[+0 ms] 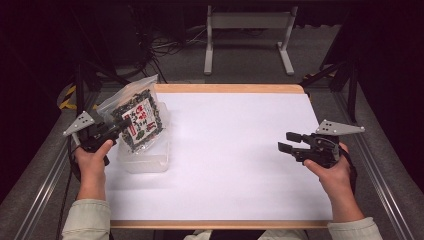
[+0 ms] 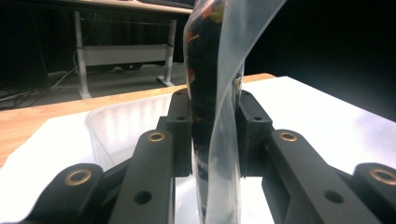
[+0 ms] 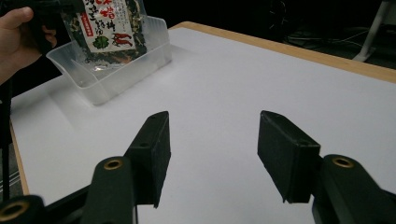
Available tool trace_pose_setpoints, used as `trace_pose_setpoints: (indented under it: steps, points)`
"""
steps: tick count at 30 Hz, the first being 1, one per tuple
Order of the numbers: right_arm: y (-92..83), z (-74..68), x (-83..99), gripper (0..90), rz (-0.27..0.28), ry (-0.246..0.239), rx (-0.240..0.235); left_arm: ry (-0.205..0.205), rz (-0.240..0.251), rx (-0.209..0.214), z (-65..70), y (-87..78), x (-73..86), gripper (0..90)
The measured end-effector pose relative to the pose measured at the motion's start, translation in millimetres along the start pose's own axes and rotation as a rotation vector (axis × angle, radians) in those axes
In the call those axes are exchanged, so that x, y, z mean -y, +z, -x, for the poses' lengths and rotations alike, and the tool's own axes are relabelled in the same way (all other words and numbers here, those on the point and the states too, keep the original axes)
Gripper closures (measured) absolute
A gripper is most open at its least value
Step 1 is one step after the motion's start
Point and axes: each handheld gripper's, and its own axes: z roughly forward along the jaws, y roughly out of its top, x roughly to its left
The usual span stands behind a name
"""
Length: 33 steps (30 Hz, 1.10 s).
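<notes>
A clear plastic pouch (image 1: 136, 114) with dark contents and a red-and-white label hangs over a clear plastic tub (image 1: 145, 159) at the table's left. My left gripper (image 1: 124, 123) is shut on the pouch's edge. In the left gripper view the pouch (image 2: 212, 93) stands upright, pinched between the two black jaws, with the tub (image 2: 116, 126) just beyond. My right gripper (image 1: 289, 141) hovers open over the right side of the white table top, nothing between its jaws. The right gripper view shows the pouch (image 3: 109, 28) and the tub (image 3: 109, 74) far off at upper left.
A white sheet (image 1: 235, 150) covers the wooden table, whose bare edge (image 1: 225, 88) shows at the back. A white metal stand (image 1: 247, 35) and cables lie on the floor behind. Dark frame rails run along both sides of the table.
</notes>
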Motion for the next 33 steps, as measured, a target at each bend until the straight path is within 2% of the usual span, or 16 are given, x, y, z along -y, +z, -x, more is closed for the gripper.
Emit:
trace_pose_setpoints:
  steps: [4, 13, 15, 18, 20, 23, 29, 33]
  points:
    - [-0.1, 0.4, -0.2, 44.1, 0.002, 0.002, 0.000, -0.002, -0.003, -0.004, 0.8, 0.2, -0.5, 71.5]
    - [0.5, 1.6, -0.4, 43.9, 0.003, 0.000, -0.002, -0.022, -0.031, -0.059, 2.6, 0.2, -5.1, 66.5]
    - [1.3, 1.4, -0.6, 43.8, 0.003, 0.002, -0.003, -0.042, -0.043, -0.075, 3.3, -0.1, -6.4, 59.0]
    - [3.3, 1.1, -1.9, 43.6, 0.005, -0.002, -0.010, -0.064, -0.071, -0.123, 3.7, -1.8, -7.5, 40.9]
    - [5.1, 0.6, -3.1, 43.4, 0.006, -0.002, -0.017, -0.066, -0.072, -0.132, 4.8, -4.6, -7.9, 34.6]
    - [8.9, 0.4, -4.8, 43.1, 0.004, -0.011, -0.025, -0.060, -0.070, -0.153, 9.5, -11.0, -10.2, 27.6]
    - [14.8, 0.6, -7.5, 42.5, 0.001, -0.019, -0.039, -0.039, -0.064, -0.219, 26.4, -23.0, -19.0, 20.2]
    - [17.8, 1.0, -9.2, 42.3, -0.001, -0.024, -0.046, -0.008, -0.042, -0.249, 40.7, -30.7, -25.1, 19.4]
